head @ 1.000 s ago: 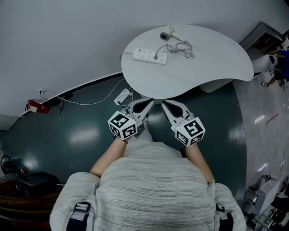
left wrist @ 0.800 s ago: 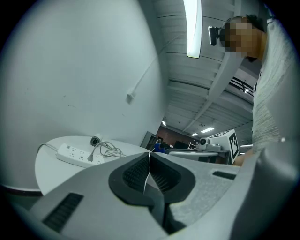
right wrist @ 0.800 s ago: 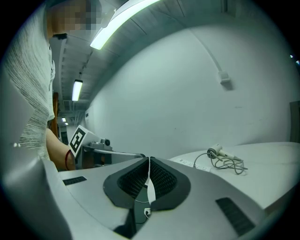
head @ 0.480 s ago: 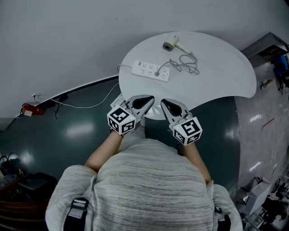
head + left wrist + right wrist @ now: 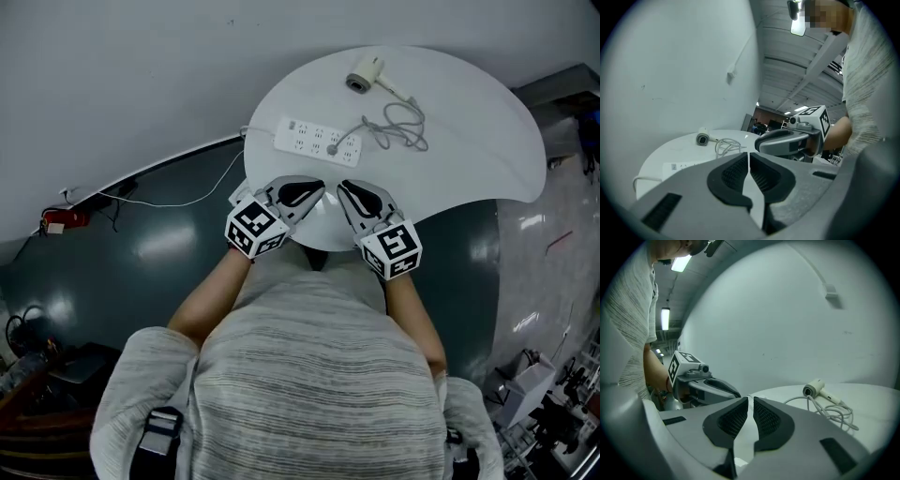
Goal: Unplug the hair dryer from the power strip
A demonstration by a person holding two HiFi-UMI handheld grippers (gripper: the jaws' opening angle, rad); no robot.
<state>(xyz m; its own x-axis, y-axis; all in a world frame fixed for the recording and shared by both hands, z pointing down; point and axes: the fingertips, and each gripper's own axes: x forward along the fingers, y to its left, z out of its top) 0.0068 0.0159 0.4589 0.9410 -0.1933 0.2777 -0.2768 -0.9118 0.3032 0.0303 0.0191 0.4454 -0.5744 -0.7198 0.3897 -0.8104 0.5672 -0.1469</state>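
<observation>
Grey left hand-held gripper [image 5: 317, 189] and grey right hand-held gripper [image 5: 343, 189], both with black ribbed pads [image 5: 733, 174] and black-and-white marker cubes [image 5: 255, 230]. There's the white rounded surface [image 5: 469, 159], white oblong power strip [image 5: 319, 141], cream hair dryer [image 5: 366, 73], pale grey cord [image 5: 405, 120]. Glossy dark teal floor [image 5: 141, 272], grey-striped knit top [image 5: 319, 375].

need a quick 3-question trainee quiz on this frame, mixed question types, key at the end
1. On the white table, which lies nearer the left gripper and right gripper: the hair dryer or the power strip?
2. True or false: the hair dryer's plug sits in the power strip.
3. The fingers of both grippers are: A) open and empty, B) shut and empty, C) shut on the plug.

Key: 1) the power strip; 2) true; 3) B.
</observation>
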